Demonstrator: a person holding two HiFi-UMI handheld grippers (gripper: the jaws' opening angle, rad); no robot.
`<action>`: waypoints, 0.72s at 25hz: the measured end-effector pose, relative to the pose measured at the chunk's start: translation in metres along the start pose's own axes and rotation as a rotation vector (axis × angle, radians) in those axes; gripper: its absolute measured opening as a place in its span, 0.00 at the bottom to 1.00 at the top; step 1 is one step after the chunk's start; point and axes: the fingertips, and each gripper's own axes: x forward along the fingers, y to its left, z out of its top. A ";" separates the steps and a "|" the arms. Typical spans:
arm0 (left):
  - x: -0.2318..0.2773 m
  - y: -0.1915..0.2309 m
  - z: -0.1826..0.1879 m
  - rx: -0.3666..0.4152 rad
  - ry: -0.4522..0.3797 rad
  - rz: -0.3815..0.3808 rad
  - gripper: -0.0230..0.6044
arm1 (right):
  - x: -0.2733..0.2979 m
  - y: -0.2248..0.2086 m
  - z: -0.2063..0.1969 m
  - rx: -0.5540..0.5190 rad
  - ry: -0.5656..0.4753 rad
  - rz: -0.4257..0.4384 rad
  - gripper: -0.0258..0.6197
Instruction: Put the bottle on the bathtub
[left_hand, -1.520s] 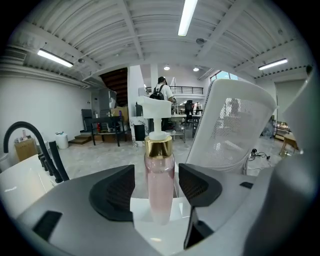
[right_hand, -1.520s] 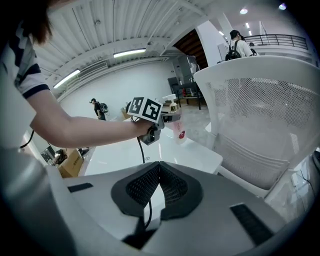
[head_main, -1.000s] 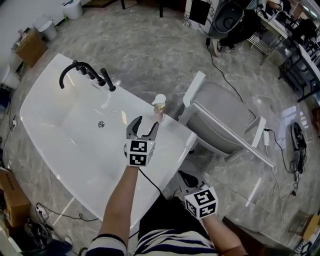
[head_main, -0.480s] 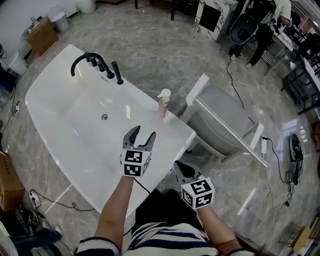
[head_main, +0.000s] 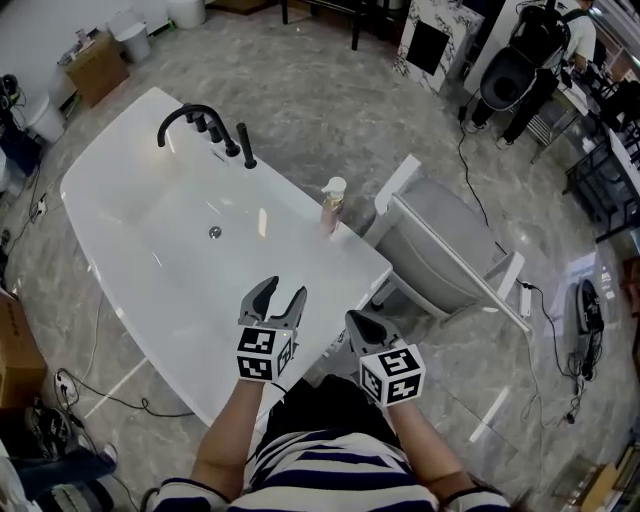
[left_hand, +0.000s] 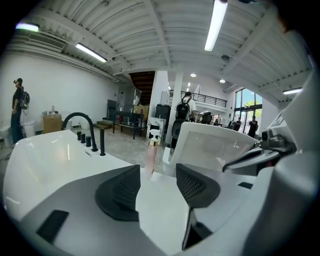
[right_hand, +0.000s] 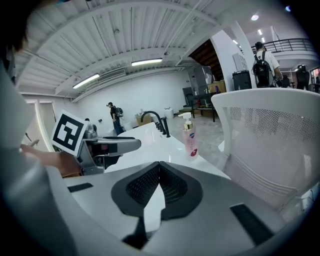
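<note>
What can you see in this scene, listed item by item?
bathtub: one, white, centre of the floor
faucet: one, black, on the bathtub's far rim
bottle: one, pink with a white pump, upright on the bathtub's rim beside the chair
chair: one, grey and white, right of the bathtub
left gripper: one, grey, over the bathtub's near edge, open and empty, jaws just been closing
right gripper: one, grey, beside it, shut and empty
</note>
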 end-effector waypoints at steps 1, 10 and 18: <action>-0.005 -0.002 -0.002 0.007 0.006 0.003 0.42 | -0.001 0.001 0.001 -0.001 -0.002 0.002 0.08; -0.042 -0.022 -0.007 -0.065 0.031 -0.012 0.34 | -0.007 0.006 0.007 -0.010 -0.021 0.005 0.08; -0.063 -0.038 -0.013 -0.083 0.046 -0.034 0.15 | -0.012 0.011 0.009 -0.011 -0.029 0.010 0.08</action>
